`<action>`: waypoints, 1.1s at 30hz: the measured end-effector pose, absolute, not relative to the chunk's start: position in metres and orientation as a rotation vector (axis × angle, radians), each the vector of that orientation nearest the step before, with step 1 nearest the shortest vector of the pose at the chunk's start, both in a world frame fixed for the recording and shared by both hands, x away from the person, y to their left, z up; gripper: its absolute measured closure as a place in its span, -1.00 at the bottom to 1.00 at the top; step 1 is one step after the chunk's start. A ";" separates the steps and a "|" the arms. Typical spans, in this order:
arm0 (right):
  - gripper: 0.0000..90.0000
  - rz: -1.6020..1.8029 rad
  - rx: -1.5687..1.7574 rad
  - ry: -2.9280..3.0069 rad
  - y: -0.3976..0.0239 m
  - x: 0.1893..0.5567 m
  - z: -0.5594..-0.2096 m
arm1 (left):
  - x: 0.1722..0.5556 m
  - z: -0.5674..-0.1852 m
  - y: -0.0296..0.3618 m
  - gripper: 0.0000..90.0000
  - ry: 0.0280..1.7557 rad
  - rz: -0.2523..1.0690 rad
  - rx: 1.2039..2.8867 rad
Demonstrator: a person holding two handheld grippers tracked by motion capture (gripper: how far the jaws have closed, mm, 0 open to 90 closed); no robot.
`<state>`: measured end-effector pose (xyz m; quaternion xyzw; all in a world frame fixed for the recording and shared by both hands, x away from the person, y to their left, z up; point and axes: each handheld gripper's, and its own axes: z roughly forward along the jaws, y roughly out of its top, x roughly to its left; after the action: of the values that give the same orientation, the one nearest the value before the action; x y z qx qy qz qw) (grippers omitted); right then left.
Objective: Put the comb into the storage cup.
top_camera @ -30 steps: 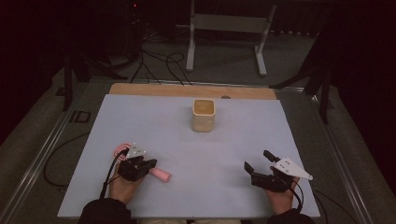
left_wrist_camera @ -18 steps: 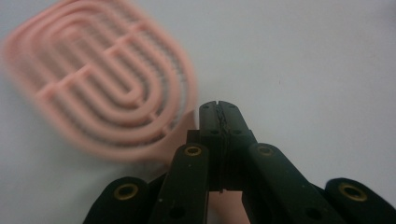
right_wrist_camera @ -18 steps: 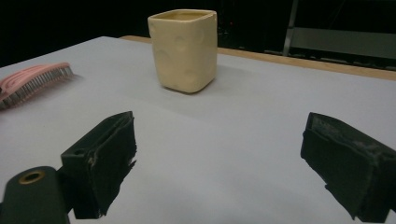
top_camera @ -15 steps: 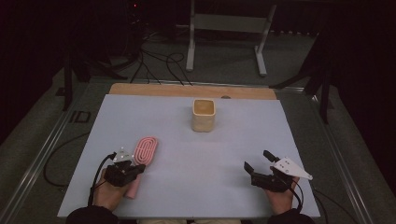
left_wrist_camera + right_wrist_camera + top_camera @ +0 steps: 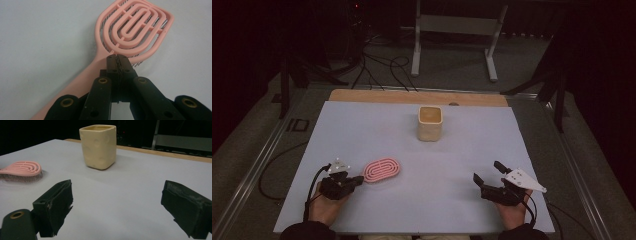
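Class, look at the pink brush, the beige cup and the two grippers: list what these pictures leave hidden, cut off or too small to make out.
- Pink brush handle: in the left gripper view its lower end runs under the left gripper.
- Brush bristles: high view, too small, facing the table.
- Beige cup inside: in the right gripper view the rim hides it; in the high view it is too small.
- Right gripper: jaw bases cut off by the bottom edge.

The room is dark. A pale table (image 5: 362, 125) has a wooden edge (image 5: 412, 96) at the far side. Behind it, cables (image 5: 377, 70) lie on the grey floor (image 5: 452, 75) near a metal stand (image 5: 457, 35).
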<state>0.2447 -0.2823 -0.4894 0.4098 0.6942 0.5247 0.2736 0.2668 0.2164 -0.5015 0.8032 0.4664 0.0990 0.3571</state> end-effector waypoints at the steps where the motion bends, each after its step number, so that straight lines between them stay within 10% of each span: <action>1: -0.77 1.411 1.102 1.867 -0.282 0.245 -0.489 | 0.267 -0.502 0.216 0.99 1.204 0.257 2.073; 11: -0.77 1.410 1.099 1.867 -0.282 0.245 -0.489 | 0.265 -0.499 0.213 0.82 1.155 0.283 2.073; 20: -0.77 1.413 1.095 1.866 -0.283 0.244 -0.489 | 0.255 -0.480 0.227 -0.10 1.099 0.474 1.908; 33: -0.78 1.423 1.072 1.886 -0.280 0.244 -0.488 | 0.243 -0.466 0.265 -0.68 1.117 0.690 1.697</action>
<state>0.2443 -0.2798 -0.4884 0.3978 0.7000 0.5282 0.2699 0.2431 0.2654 -0.4661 0.6949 0.4575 0.2824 0.4775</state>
